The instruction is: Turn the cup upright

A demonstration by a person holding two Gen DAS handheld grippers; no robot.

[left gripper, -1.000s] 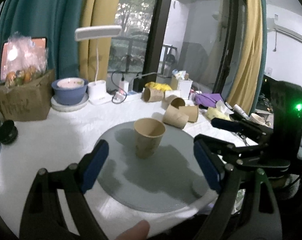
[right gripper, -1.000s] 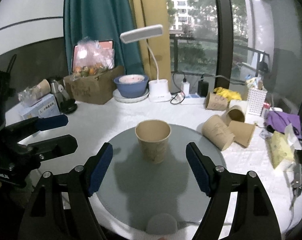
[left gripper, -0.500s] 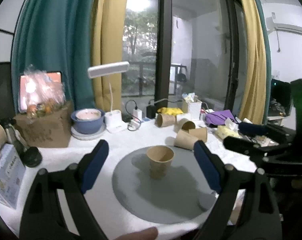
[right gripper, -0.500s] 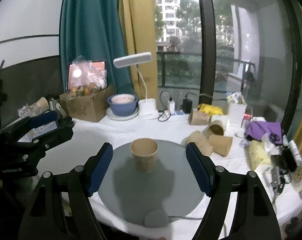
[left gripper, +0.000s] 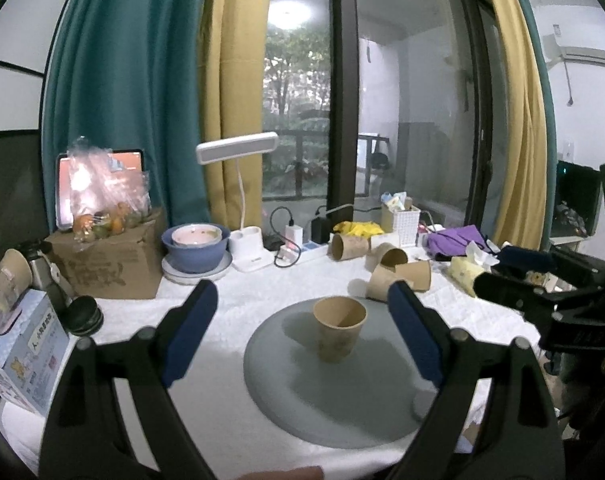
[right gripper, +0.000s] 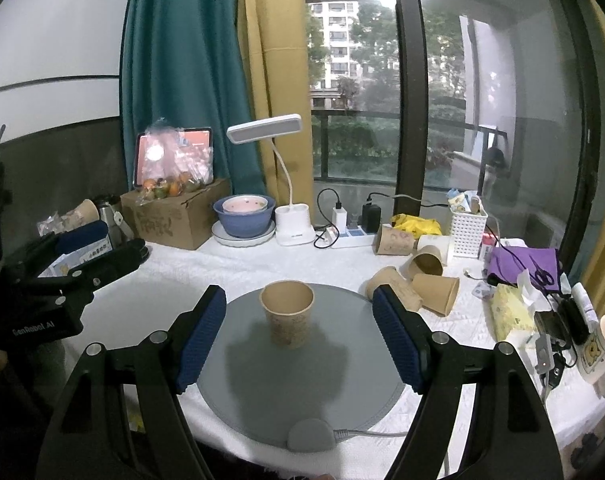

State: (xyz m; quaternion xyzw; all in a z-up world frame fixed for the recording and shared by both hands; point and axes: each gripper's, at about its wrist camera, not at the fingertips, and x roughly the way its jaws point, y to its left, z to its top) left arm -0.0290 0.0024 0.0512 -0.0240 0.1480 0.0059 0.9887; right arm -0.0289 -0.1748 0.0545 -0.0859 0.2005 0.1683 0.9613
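Observation:
A brown paper cup [left gripper: 339, 328] stands upright, mouth up, on a round grey mat [left gripper: 342, 396]; it also shows in the right wrist view [right gripper: 288, 314] on the mat [right gripper: 302, 392]. My left gripper [left gripper: 300, 330] is open and empty, held back from the cup on its near left side. My right gripper [right gripper: 298, 334] is open and empty, with the cup centred ahead between its blue pads. Each gripper shows in the other's view, the right gripper [left gripper: 514, 276] at the right edge and the left gripper [right gripper: 102, 248] at the left edge.
Several paper cups [right gripper: 418, 276] lie on their sides behind and right of the mat. A white desk lamp [right gripper: 290, 200], blue bowl [right gripper: 244, 218], cardboard box [right gripper: 174, 216], power strip, white basket [right gripper: 468, 226], tissue pack [right gripper: 510, 308] and mug [right gripper: 600, 344] crowd the table's back and right.
Both grippers have pulled back and up from the cup, so it looks smaller and farther. The cup stays upright on the mat.

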